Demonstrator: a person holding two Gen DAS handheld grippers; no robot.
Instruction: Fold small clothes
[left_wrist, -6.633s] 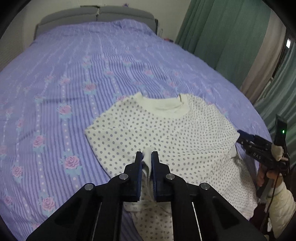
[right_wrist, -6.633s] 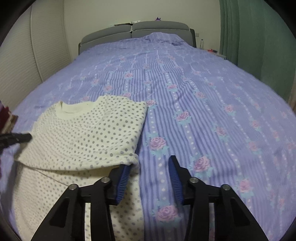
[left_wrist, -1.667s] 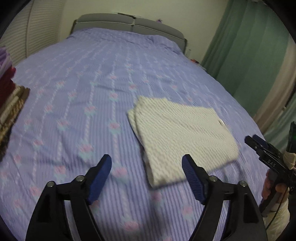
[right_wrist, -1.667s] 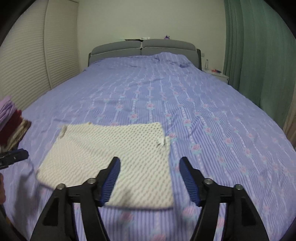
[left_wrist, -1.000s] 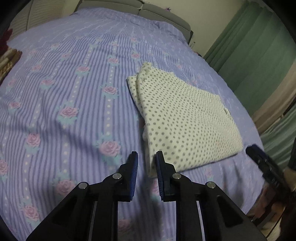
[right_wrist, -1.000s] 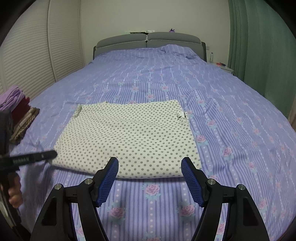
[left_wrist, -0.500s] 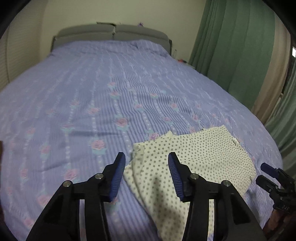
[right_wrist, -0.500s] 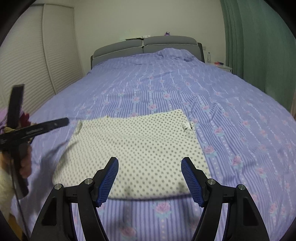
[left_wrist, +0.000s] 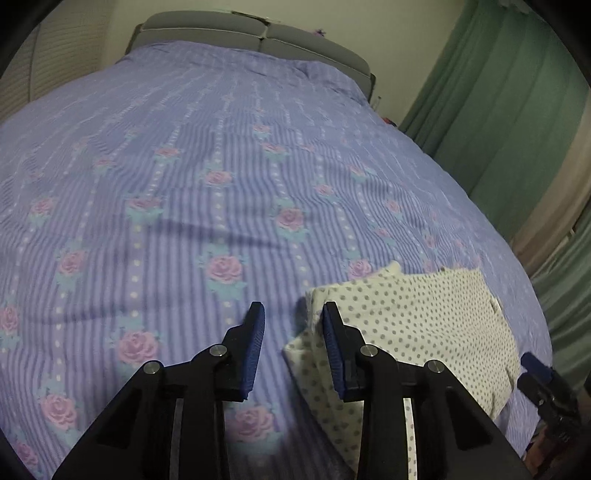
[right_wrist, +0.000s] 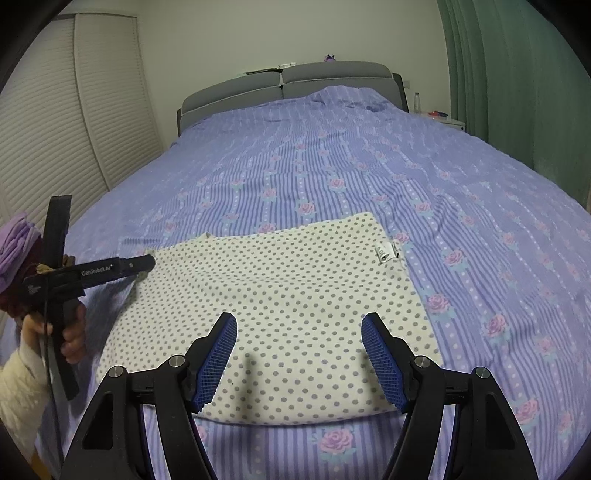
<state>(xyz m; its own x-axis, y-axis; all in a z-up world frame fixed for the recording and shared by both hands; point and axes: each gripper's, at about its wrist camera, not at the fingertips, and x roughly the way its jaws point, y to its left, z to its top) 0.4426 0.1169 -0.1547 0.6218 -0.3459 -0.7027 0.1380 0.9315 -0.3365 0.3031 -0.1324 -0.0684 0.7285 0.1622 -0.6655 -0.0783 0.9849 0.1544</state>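
Note:
A cream shirt with grey polka dots (right_wrist: 284, 295) lies folded into a flat rectangle on the purple bedspread (right_wrist: 369, 166). It also shows in the left wrist view (left_wrist: 413, 325). My left gripper (left_wrist: 291, 343) is open, low at the shirt's left edge, its right finger against the folded edge. It also shows from the side in the right wrist view (right_wrist: 144, 263). My right gripper (right_wrist: 299, 354) is wide open and empty, hovering over the near edge of the shirt. Its tip shows in the left wrist view (left_wrist: 532, 373).
A stack of purple and dark red folded clothes (right_wrist: 16, 254) sits at the bed's left edge. A grey headboard (right_wrist: 288, 85) is at the far end. Green curtains (right_wrist: 517, 92) hang on the right, a slatted wardrobe (right_wrist: 55, 129) on the left.
The left gripper has come down closer to the bed at the shirt's left edge and its jaws have narrowed a little. The right gripper stays wide open over the shirt.

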